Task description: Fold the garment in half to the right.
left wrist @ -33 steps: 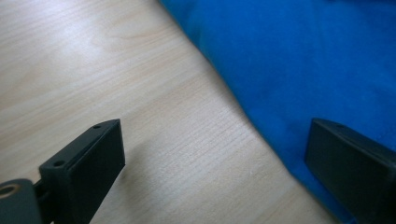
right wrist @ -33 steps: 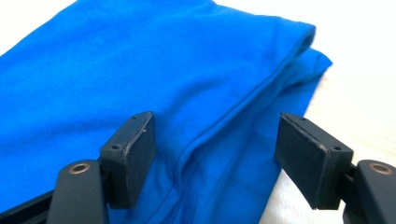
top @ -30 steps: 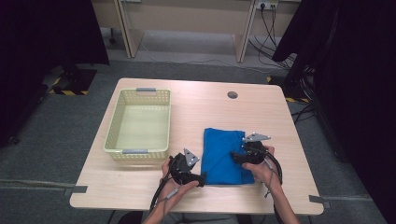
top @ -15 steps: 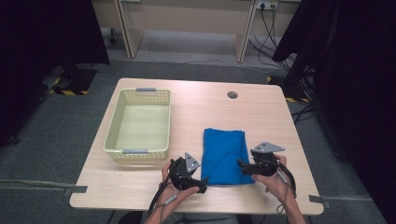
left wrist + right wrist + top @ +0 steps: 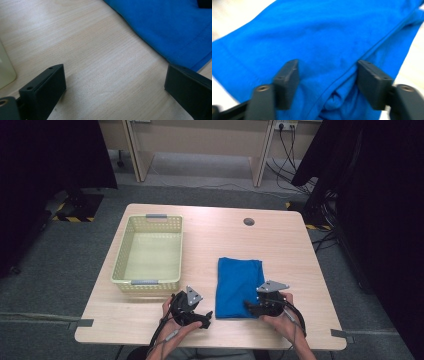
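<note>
A folded blue cloth (image 5: 239, 285) lies flat on the wooden table (image 5: 280, 245), right of the middle. My right gripper (image 5: 248, 306) reaches in from the right onto the cloth's near right part. In the right gripper view its jaws (image 5: 328, 67) have just been closing; they still stand apart, with the blue cloth (image 5: 324, 32) bunching into a fold between them. My left gripper (image 5: 205, 319) is open over bare wood just left of the cloth's near left corner. In the left gripper view its jaws (image 5: 115, 75) are wide apart with nothing between them, and the cloth's edge (image 5: 170, 27) lies ahead to the right.
A pale yellow plastic basket (image 5: 145, 282) with grey handles stands on the left half of the table; its corner (image 5: 5, 70) is just left of my left gripper. A round cable hole (image 5: 248, 221) is at the far edge. Dark curtains flank the table.
My right gripper has moved from the cloth's far right corner down its right side to the near end, and its jaws have narrowed. My left gripper has shifted slightly toward the near edge.
</note>
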